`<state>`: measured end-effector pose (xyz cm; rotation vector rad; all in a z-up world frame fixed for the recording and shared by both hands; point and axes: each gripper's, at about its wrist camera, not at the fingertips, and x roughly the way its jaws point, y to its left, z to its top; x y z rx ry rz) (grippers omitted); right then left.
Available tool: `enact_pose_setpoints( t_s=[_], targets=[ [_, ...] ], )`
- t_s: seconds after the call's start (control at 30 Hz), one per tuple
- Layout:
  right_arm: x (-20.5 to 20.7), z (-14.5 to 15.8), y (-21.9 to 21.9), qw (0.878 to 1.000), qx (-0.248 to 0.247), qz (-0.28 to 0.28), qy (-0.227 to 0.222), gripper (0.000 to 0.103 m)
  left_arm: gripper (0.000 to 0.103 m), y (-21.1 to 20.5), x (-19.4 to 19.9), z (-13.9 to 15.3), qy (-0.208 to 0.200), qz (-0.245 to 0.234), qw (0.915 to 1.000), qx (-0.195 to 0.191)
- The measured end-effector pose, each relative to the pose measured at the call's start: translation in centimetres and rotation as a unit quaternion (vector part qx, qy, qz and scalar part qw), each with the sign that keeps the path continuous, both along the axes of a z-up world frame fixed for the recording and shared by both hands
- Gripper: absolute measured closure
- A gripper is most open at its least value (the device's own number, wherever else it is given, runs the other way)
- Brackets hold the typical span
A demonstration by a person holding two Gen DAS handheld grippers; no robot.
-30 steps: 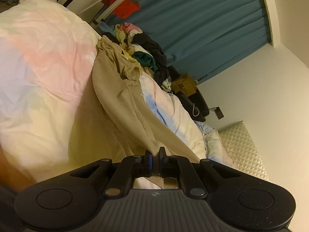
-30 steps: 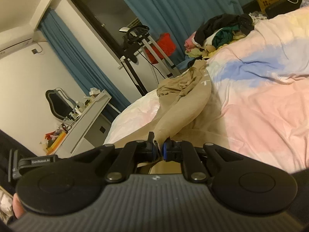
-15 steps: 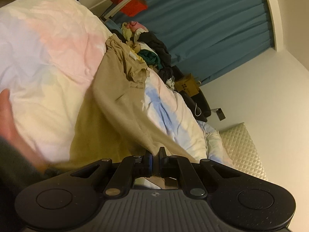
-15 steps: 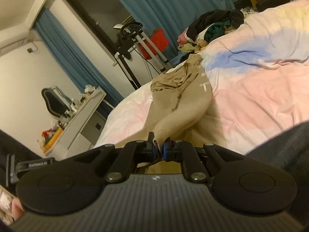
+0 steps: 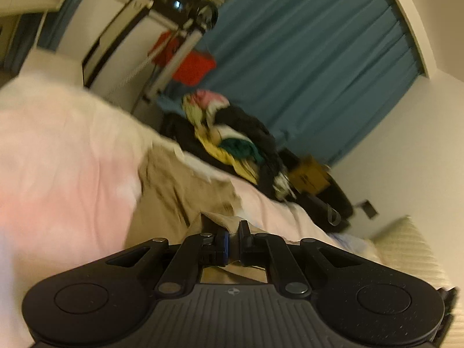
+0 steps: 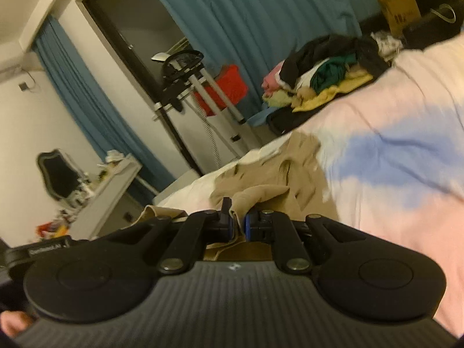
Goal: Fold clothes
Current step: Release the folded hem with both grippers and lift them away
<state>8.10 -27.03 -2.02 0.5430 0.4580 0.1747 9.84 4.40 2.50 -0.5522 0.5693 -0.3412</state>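
Note:
A tan garment (image 5: pixel 171 191) lies stretched over a pastel duvet (image 5: pixel 63 150), blurred by motion. My left gripper (image 5: pixel 233 232) is shut on a fold of its tan cloth, which sticks up between the two fingers. In the right wrist view the same tan garment (image 6: pixel 278 179) bunches up just ahead of my right gripper (image 6: pixel 237 217), which is shut on another edge of it. The cloth under both grippers is hidden by their bodies.
A pile of mixed clothes (image 5: pixel 232 136) (image 6: pixel 327 78) sits at the far end of the bed before blue curtains (image 5: pixel 304 58). A clothes steamer stand with a red item (image 6: pixel 223 87) stands beyond the bed. A white desk (image 6: pixel 107 185) is at left, a quilted headboard (image 5: pixel 406 249) at right.
Both grippers have swept along the bed toward the clothes pile, carrying the tan cloth. The garment now looks shorter and more bunched ahead of them. The hand seen earlier at left is gone.

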Motion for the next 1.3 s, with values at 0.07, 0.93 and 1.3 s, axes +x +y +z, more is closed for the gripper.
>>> enact_pose_setpoints(
  t_s=[0.07,0.93,1.3],
  targets=[
    [2.3,-1.2,0.4,1.0,-0.027,-0.001,-0.001,0.091,0.096,-0.9,2.0,-0.9,-0.008,0.011,0.9996,0.024],
    [6.0,-8.1,2.5,0.99,-0.137,-0.013,0.039,0.029,0.034,-5.0,5.2,-8.0,-0.018,0.004,0.9806,0.195],
    [-5.2,-2.6,3.0,0.987,-0.152,-0.026,-0.045,0.019,0.004,-3.2,-5.8,-2.3,-0.073,-0.009,0.9778,0.196]
  ],
)
